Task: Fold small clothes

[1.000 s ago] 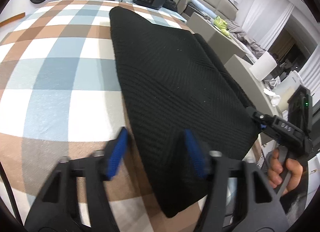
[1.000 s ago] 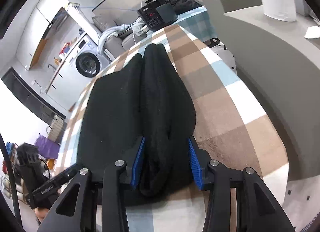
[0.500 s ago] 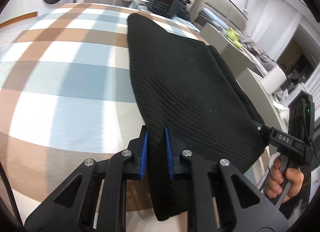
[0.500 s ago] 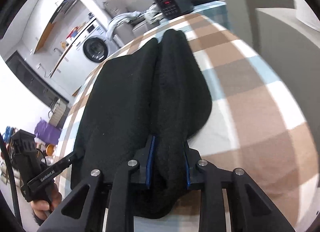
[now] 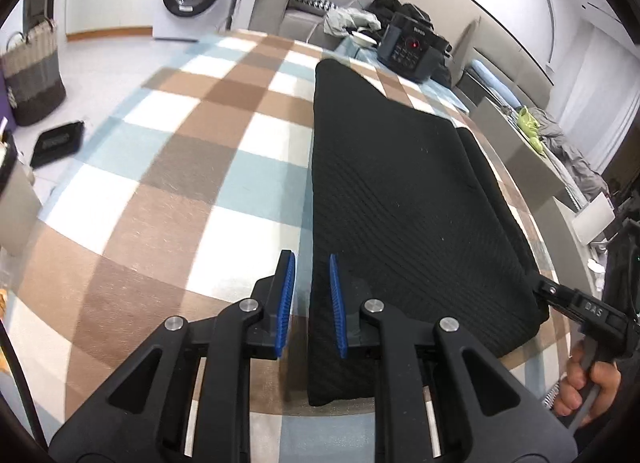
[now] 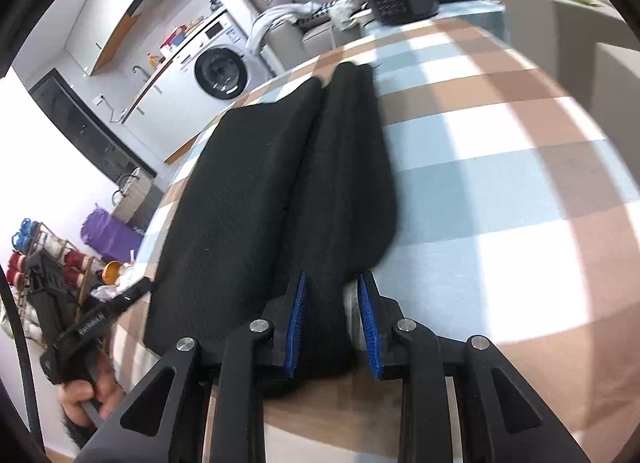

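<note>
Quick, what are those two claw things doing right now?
Left gripper: shut on the black garment, pinching its near left edge.
Right gripper: shut on its bunched right side.

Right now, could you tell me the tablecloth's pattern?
The tablecloth is checked in brown, pale blue and white; clearest in the left wrist view.

Right gripper: blue pads straddled the near end of the black garment's right fold.
Garment: lay lengthwise on the checked tablecloth.
Left gripper: at garment's near left corner.
</note>
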### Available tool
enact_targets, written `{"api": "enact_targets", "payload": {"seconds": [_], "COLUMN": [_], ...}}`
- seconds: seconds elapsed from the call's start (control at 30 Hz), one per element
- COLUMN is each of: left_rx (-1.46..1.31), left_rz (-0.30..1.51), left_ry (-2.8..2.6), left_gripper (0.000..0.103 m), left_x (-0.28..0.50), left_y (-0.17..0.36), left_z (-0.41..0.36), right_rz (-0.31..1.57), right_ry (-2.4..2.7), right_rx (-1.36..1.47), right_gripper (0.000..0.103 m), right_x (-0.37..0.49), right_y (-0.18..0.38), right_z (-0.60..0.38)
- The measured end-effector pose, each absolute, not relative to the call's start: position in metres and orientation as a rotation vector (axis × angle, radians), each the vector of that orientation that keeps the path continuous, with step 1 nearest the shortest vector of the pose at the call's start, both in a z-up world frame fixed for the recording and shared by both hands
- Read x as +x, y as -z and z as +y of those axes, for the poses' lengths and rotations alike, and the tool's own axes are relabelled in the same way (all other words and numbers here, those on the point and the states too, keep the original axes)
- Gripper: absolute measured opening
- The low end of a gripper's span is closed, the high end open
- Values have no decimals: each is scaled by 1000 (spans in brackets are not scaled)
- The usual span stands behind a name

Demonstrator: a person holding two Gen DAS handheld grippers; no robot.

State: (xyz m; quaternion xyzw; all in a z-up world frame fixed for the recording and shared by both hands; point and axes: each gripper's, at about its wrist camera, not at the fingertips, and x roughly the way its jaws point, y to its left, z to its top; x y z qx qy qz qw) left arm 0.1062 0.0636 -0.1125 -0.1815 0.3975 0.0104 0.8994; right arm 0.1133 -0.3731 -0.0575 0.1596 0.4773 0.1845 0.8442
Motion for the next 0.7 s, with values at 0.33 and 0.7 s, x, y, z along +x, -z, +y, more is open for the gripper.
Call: {"api": "enact_targets", "payload": {"seconds": [0.33, 0.7], "left_rx": [-319, -243], "left_rz": [816, 891], "left_ry": [97, 130], "left_gripper": [36, 60], "left_x": [100, 114], "left_y": [95, 110], "left_z": [11, -11], "right_rz": [930, 991], "right_ry": [-385, -535], "right_rx": [347, 273], "right_gripper": [29, 7], "right_x": [100, 171], "right_y": [33, 60], "right_z": [-382, -306]}}
